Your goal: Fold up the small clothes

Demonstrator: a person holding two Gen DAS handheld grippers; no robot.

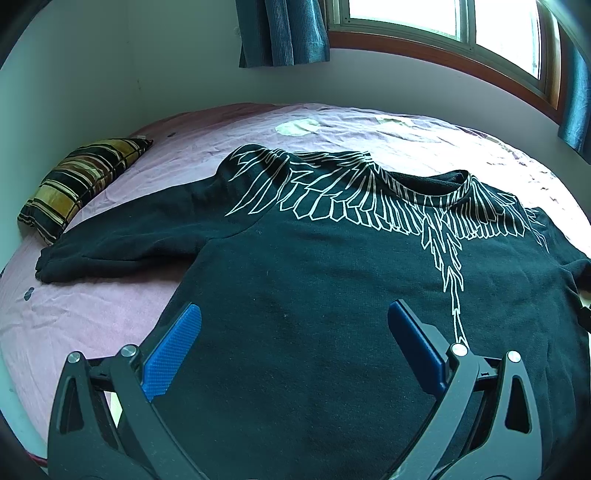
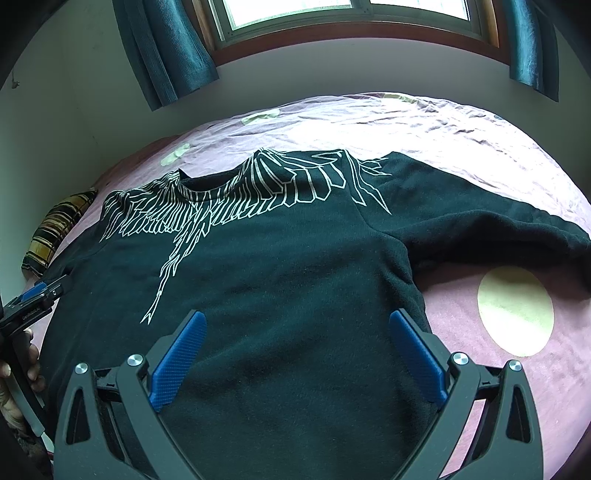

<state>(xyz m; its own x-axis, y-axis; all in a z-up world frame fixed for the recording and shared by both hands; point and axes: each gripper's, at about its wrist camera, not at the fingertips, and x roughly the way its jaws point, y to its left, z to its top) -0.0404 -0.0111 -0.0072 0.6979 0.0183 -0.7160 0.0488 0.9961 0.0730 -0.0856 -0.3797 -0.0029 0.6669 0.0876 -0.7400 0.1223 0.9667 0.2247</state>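
A black sweatshirt [image 1: 314, 280] with a white feather print lies flat, front up, on a pink bedsheet [image 1: 92, 317]; it also shows in the right wrist view [image 2: 288, 280]. Its left sleeve [image 1: 122, 240] stretches toward the pillow; its right sleeve [image 2: 491, 221] stretches right. My left gripper [image 1: 295, 314] is open and empty, hovering over the lower left part of the body. My right gripper [image 2: 297, 321] is open and empty over the lower right part. The left gripper also shows at the left edge of the right wrist view [image 2: 37, 295].
A striped pillow [image 1: 81, 184] lies at the bed's left. The wall, blue curtains [image 1: 284, 33] and a window [image 2: 295, 14] stand behind the bed. The pink sheet [image 2: 517, 369] has pale round spots [image 2: 515, 312].
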